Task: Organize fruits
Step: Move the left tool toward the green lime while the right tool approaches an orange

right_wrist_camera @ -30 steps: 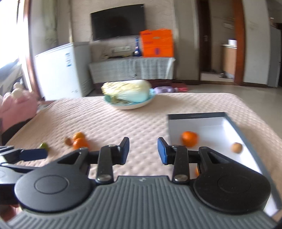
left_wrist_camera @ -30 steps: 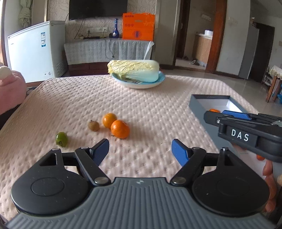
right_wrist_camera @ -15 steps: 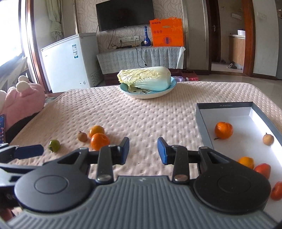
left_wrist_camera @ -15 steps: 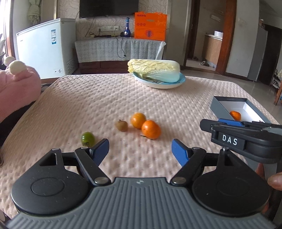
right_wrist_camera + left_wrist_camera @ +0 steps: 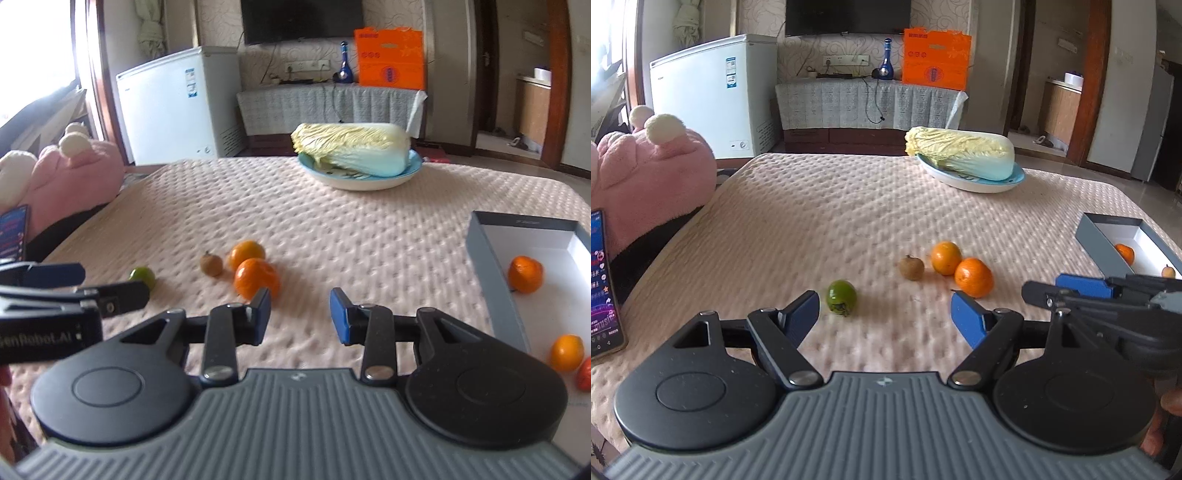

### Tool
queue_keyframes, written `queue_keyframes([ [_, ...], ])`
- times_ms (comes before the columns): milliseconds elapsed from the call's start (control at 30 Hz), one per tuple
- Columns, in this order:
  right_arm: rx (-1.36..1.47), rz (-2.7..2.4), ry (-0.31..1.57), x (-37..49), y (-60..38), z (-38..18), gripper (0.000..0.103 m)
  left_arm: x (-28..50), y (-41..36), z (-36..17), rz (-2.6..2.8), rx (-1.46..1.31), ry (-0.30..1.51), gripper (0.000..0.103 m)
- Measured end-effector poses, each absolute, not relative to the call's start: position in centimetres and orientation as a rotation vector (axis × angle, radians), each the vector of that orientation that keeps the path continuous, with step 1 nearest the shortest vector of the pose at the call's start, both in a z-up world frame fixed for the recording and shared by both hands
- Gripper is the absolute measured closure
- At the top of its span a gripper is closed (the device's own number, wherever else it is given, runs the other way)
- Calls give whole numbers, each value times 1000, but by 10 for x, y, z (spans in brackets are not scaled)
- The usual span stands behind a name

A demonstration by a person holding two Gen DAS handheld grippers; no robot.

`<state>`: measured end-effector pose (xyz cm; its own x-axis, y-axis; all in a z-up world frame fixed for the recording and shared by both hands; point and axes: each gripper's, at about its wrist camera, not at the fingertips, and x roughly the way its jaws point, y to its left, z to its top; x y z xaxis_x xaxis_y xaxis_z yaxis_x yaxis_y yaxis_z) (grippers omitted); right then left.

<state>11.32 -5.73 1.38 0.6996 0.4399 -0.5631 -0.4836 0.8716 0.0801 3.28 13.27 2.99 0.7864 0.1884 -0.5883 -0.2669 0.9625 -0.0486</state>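
Note:
On the pink quilted table lie a green fruit (image 5: 841, 297), a small brown fruit (image 5: 911, 267) and two oranges (image 5: 973, 277) (image 5: 946, 257). They also show in the right wrist view: green fruit (image 5: 142, 276), brown fruit (image 5: 211, 263), near orange (image 5: 256, 278). My left gripper (image 5: 886, 317) is open and empty, just short of the green fruit. My right gripper (image 5: 300, 315) is open and empty, with the near orange off its left fingertip. A grey box (image 5: 491, 266) at right holds several fruits, among them an orange (image 5: 525, 274).
A blue plate (image 5: 975, 180) with a napa cabbage (image 5: 960, 151) sits at the table's far side. A pink plush toy (image 5: 646, 173) and a phone (image 5: 602, 284) lie at the left edge. The right gripper's body (image 5: 1108, 306) shows beside my left gripper.
Both grippers have swung left, so the loose fruits now sit nearer the middle of each view and the box has slid to the right. Both stay open.

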Motion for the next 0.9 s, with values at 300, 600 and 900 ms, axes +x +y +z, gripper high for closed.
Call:
queue_keyframes([
  [300, -119, 511, 630, 119, -41, 3, 60, 39, 155, 20, 273, -163, 650, 17],
  [600, -128, 549, 646, 128, -23, -7, 60, 58, 172, 1, 287, -191, 691, 17],
  [900, -110, 573, 635, 141, -15, -11, 60, 75, 181, -16, 293, -200, 717, 25],
])
